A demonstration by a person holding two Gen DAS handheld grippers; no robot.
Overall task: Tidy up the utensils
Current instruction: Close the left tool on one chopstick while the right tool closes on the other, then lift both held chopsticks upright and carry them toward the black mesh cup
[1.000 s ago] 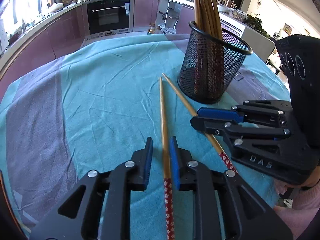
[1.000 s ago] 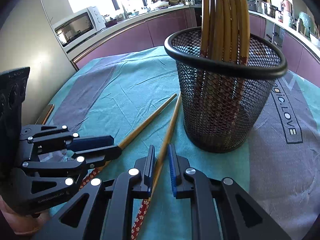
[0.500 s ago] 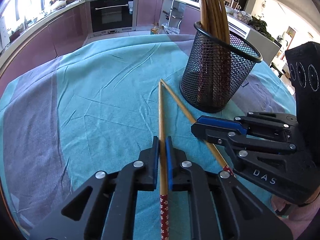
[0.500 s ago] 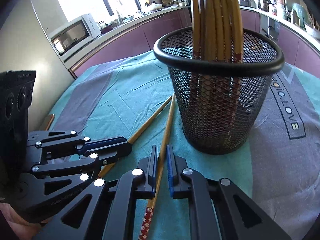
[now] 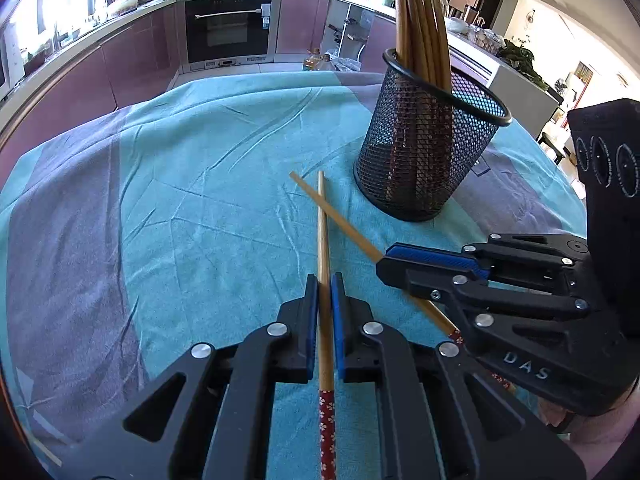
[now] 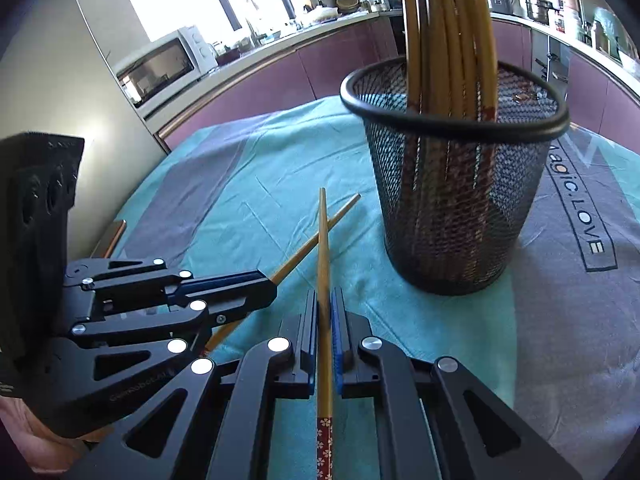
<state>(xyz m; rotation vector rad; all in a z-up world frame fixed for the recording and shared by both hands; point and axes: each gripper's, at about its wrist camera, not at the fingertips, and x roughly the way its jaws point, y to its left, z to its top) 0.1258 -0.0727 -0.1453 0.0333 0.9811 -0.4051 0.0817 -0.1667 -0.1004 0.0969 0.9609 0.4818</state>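
Two wooden chopsticks with red flowered ends cross each other over the teal cloth. My left gripper point(image 5: 324, 286) is shut on one chopstick point(image 5: 322, 232). My right gripper point(image 6: 324, 302) is shut on the other chopstick point(image 6: 323, 248), which also shows in the left wrist view point(image 5: 344, 228). The right gripper appears at the right of the left wrist view point(image 5: 390, 264), and the left gripper at the left of the right wrist view point(image 6: 264, 286). A black mesh cup point(image 5: 428, 152) holding several chopsticks point(image 5: 420, 20) stands just beyond both tips; it also shows in the right wrist view point(image 6: 456, 200).
The round table carries a teal and grey cloth point(image 5: 180, 184) with printed letters point(image 6: 580, 216) at the right. Kitchen counters, an oven point(image 5: 228, 24) and a microwave point(image 6: 160, 68) stand behind. A phone-like object point(image 6: 110, 236) lies at the table's left edge.
Both grippers have closed on their chopsticks. The chopsticks lay side by side with tips apart; now both are lifted slightly and cross each other near the tips.
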